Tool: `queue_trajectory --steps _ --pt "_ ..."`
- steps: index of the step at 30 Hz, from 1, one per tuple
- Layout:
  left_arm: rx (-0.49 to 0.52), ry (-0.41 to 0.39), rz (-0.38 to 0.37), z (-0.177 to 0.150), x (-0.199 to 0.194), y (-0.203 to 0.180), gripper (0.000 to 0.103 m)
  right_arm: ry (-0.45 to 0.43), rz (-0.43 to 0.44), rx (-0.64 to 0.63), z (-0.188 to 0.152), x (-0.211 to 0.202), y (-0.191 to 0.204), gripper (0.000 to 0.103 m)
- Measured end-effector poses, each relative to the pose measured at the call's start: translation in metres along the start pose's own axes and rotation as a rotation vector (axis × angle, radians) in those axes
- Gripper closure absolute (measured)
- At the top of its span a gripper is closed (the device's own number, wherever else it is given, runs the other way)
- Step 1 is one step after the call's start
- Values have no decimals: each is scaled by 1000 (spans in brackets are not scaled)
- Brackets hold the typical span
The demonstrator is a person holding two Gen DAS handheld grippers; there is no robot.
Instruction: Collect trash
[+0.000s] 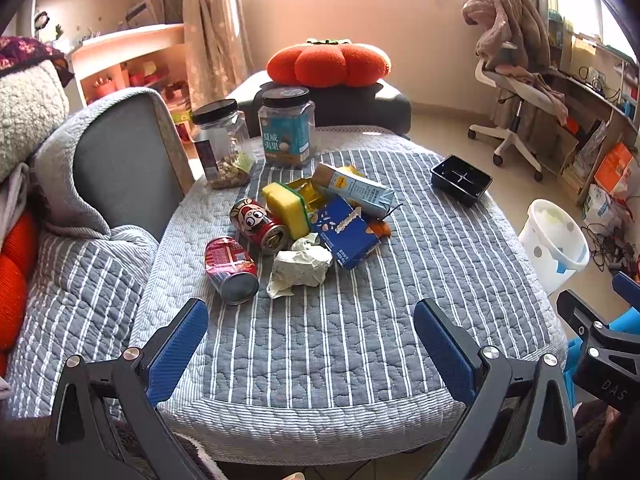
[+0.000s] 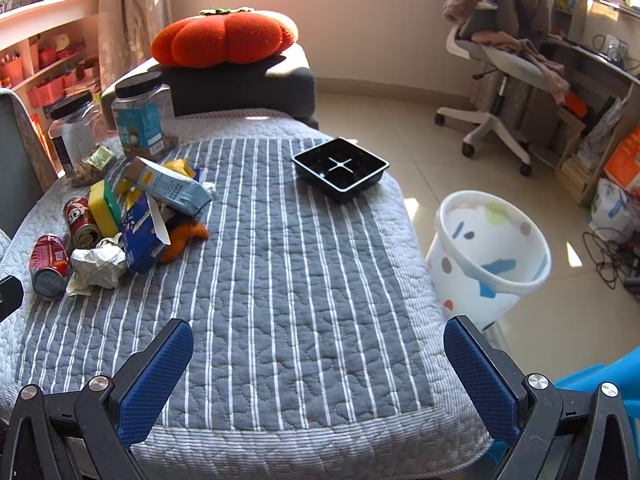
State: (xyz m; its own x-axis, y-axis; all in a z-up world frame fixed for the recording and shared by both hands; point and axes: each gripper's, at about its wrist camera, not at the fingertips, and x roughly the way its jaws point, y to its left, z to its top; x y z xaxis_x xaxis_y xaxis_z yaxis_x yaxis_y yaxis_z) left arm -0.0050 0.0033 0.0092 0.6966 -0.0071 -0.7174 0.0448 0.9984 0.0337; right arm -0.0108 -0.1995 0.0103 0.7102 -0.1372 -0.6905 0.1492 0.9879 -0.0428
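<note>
None of the trash pile (image 1: 304,228) at frame centre has reached the bin (image 2: 486,256) at right; left gripper (image 1: 311,346) and right gripper (image 2: 318,372) gape empty.

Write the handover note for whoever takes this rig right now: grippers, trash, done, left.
Left hand-held gripper: open, empty, low over the near edge of the quilted table.
Right hand-held gripper: open, empty, same edge.
Trash pile sits left of centre: two cans, crumpled paper, blue carton, sponge.
Black tray lies apart, far right.
White bin stands on the floor, right of the table.
Done: nothing visibly collected. Left: everything.
</note>
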Motion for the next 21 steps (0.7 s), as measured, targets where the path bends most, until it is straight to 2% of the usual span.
queue_trajectory --steps 21 --pt "0 -4 5 1 -1 2 0 0 0 -2 0 0 2 0"
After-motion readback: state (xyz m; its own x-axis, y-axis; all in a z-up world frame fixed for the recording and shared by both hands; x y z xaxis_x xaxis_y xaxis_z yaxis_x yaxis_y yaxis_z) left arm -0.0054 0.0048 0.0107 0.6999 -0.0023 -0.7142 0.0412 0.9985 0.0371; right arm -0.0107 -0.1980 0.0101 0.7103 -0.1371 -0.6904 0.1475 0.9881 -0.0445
